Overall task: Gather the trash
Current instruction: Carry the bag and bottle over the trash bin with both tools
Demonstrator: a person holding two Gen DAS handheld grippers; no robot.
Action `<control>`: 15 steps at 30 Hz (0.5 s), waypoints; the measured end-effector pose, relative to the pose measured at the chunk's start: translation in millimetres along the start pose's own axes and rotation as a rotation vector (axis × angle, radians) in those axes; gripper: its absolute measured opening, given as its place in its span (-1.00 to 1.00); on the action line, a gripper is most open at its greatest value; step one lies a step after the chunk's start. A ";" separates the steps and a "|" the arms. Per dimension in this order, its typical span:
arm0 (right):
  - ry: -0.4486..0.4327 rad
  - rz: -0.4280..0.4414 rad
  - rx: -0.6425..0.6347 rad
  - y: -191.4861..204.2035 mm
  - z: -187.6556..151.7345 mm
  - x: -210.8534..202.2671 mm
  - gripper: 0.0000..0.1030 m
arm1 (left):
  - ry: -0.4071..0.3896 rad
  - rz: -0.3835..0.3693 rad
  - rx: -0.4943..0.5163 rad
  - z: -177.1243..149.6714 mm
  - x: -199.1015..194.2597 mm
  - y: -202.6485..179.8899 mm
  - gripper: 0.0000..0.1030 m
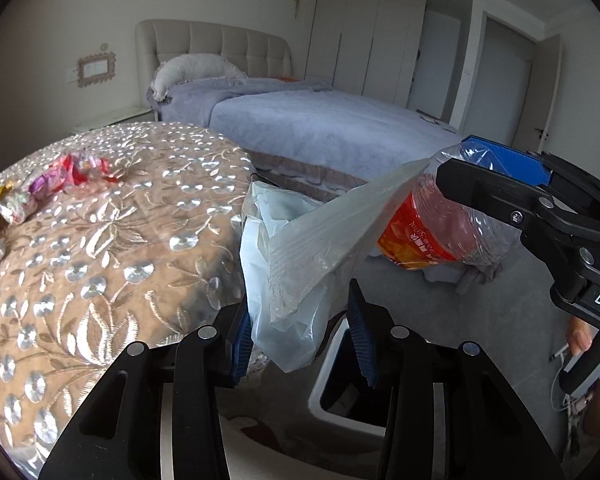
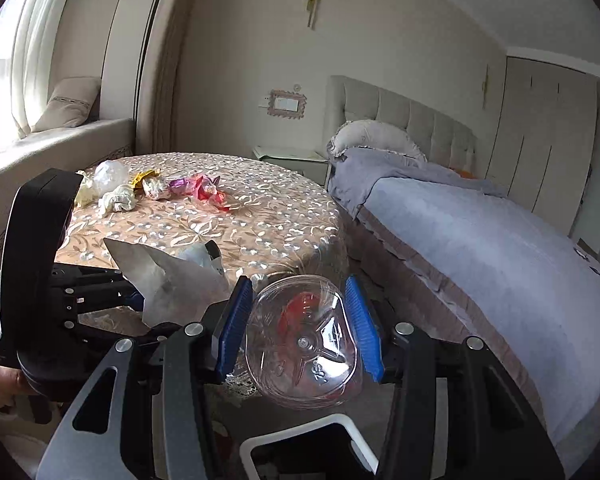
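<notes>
Trash gathered above a white bin [image 1: 324, 396]

The left gripper [image 1: 300, 344] clamps crumpled plastic bags [image 1: 284, 280]; the right gripper [image 2: 298, 328] grips a clear bottle [image 2: 304, 344]. Wrappers [image 2: 196, 188] litter the surface [image 2: 228, 224].

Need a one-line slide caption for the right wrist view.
Right tongs clamp a crushed clear bottle above the white-rimmed bin, wrappers remaining on the table.

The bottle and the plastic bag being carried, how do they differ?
The bottle is a rigid clear shell with a red label, dented where it is squeezed; the plastic bag is limp, crumpled whitish film with no label. The bottle sits in the right gripper, the bag in the left gripper. Both are see-through plastic trash, held above the bin.
</notes>
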State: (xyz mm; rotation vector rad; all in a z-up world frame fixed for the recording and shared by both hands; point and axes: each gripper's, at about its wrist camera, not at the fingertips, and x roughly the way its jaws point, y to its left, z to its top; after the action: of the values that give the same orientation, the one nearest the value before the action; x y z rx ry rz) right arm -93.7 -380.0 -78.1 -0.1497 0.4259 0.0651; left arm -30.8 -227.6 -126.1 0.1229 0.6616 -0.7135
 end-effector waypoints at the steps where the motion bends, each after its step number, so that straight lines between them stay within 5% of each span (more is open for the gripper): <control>1: 0.009 -0.011 0.008 -4.9 -6.2 -1.6 -0.03 | 0.014 -0.019 0.008 -2.5 6.7 -6.1 -0.19; 15: 0.122 -0.080 0.108 -53.5 -63.9 5.6 -0.03 | 0.229 -0.223 0.084 -41.6 95.0 -73.3 -0.18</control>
State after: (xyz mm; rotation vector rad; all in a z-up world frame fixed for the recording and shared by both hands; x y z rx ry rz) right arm -109.6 -442.7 -130.9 -0.0647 0.5433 -0.0455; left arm -45.9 -323.6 -207.8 0.2124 0.8736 -0.9514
